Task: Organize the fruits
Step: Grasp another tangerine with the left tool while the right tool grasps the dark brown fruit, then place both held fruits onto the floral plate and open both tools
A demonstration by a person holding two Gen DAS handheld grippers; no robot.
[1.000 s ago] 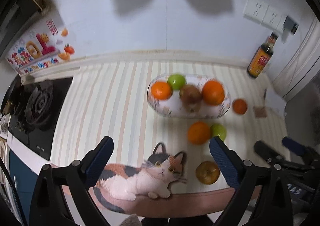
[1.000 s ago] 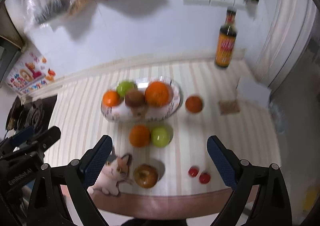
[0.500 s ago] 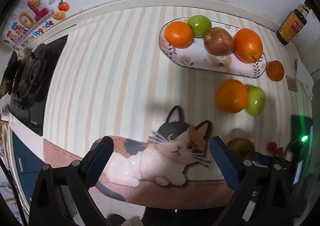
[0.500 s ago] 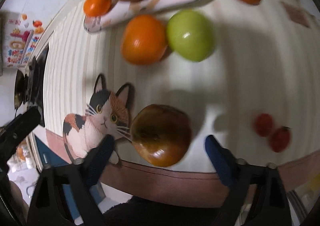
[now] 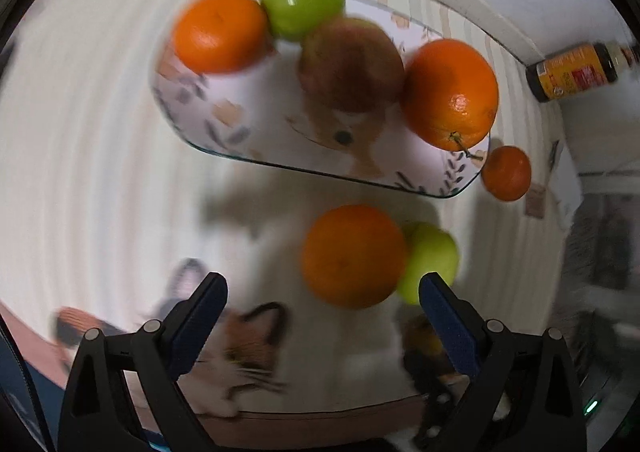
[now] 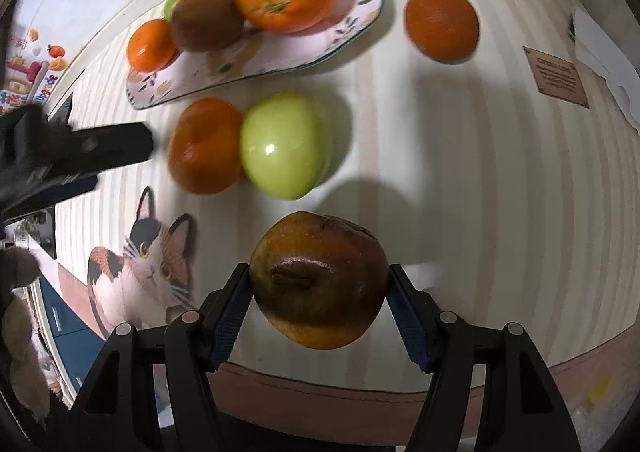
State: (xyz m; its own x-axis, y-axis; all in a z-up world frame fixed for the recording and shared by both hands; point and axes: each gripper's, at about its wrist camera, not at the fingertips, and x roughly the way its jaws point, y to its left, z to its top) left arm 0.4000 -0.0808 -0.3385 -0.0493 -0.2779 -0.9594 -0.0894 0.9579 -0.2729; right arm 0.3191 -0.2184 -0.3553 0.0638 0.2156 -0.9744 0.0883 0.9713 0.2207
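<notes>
Status on the fruit sort: we count four pieces already on the patterned plate — two oranges, a green apple and a brownish one. Left loose on the desk: big orange touching green apple, small orange just beside the plate's end, and brown apple near the front edge.

Right gripper has its jaws closing around the brown apple — both pads look right at its sides, fruit apparently still sitting on the desk, not lifted. Left gripper has jaws wide with nothing between them, hovering over the cat print, big orange just ahead. That view is blurred, so fine contact is unclear.

Our read: roughly half done — four loose fruits to go, and plate space looks tight.
</notes>
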